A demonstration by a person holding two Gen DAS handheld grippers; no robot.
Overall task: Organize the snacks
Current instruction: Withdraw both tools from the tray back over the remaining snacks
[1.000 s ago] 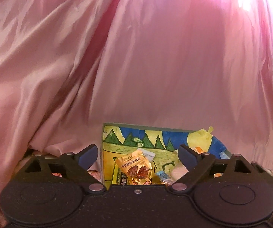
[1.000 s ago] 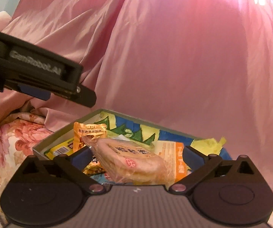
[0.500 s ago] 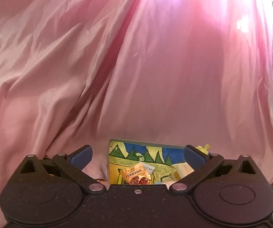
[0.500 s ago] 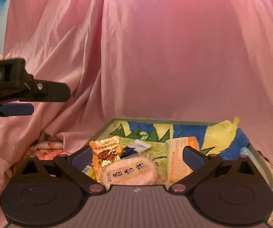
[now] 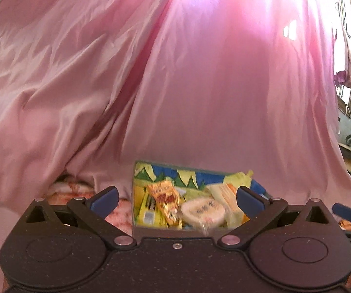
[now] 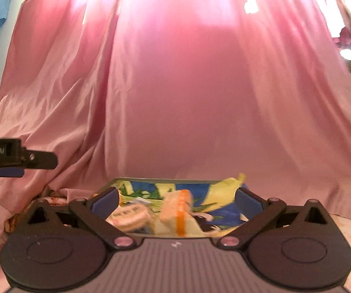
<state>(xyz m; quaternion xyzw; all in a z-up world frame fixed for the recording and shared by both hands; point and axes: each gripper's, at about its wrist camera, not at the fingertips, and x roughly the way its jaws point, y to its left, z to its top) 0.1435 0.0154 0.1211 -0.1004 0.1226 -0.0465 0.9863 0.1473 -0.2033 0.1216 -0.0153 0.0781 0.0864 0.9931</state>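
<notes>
The left tool (image 5: 176, 199) is spread wide and holds nothing, poised in front of the box (image 5: 175, 232). Inside the box, from left to right, lie an orange snack packet (image 5: 164, 200), a round pale cake packet (image 5: 203, 211) and an orange-striped packet (image 5: 229, 195). The right tool (image 6: 176, 199) is likewise spread wide with nothing between its fingers, above the same box. A pink draped cloth (image 6: 187, 85) rises behind the box.
</notes>
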